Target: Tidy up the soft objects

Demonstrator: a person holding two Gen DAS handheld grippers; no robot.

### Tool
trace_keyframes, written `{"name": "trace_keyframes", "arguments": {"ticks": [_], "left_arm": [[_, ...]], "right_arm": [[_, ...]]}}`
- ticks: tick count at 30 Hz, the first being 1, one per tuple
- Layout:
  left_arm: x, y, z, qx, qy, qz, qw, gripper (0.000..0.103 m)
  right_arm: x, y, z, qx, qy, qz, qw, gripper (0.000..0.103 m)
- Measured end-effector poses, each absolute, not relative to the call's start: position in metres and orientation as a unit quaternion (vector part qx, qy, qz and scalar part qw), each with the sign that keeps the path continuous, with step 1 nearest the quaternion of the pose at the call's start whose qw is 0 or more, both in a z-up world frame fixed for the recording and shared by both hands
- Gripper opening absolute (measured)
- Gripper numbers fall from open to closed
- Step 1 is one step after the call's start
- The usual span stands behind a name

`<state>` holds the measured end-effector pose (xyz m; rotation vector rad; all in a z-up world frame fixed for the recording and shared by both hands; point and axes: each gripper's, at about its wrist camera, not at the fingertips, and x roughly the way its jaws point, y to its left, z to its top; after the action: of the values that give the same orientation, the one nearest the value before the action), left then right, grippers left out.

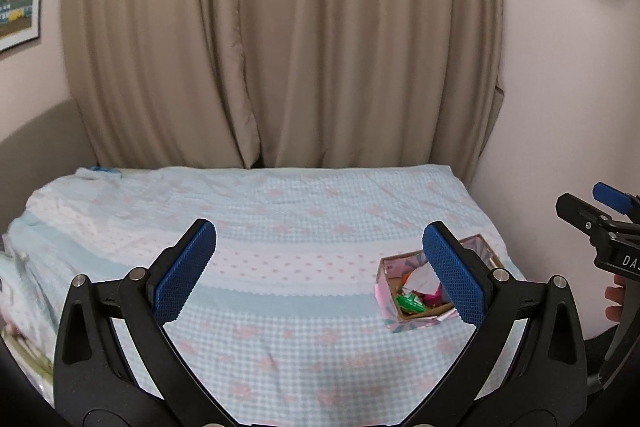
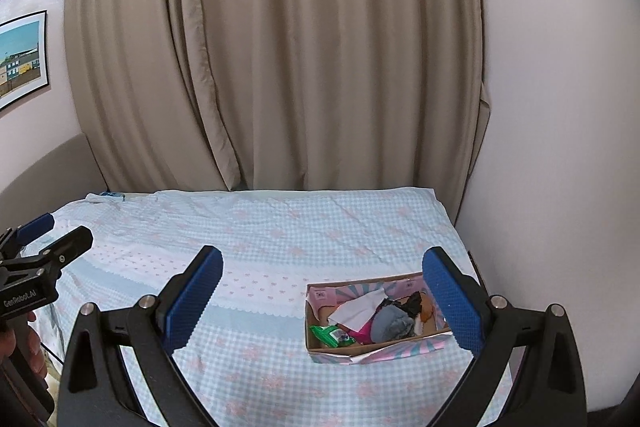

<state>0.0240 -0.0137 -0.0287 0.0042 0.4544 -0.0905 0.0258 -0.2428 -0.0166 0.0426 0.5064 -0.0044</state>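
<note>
Right wrist view: bed under a checked blue-and-pink cover; beige curtain behind.
Box: open cardboard, near the bed's right edge, holding soft objects — grey and white cloth, a green packet.
Right tongs: spread wide, empty, above the bed.
Left tongs: spread wide, empty.
Risk: light box may slide or tip when cloth is tugged; tangled pieces could lift together.
Writing: "GenRobot.AI" on the left tool.
</note>
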Motion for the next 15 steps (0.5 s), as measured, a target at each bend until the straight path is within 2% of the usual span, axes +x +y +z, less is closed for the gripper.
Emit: {"name": "trace_keyframes", "arguments": {"ticks": [15], "left_arm": [[0.017,-0.029,-0.029,0.008,0.213,-0.046,0.976,0.103]], "right_arm": [[0.023,-0.246,-0.015,0.021,0.236,-0.010,0.971,0.100]]}}
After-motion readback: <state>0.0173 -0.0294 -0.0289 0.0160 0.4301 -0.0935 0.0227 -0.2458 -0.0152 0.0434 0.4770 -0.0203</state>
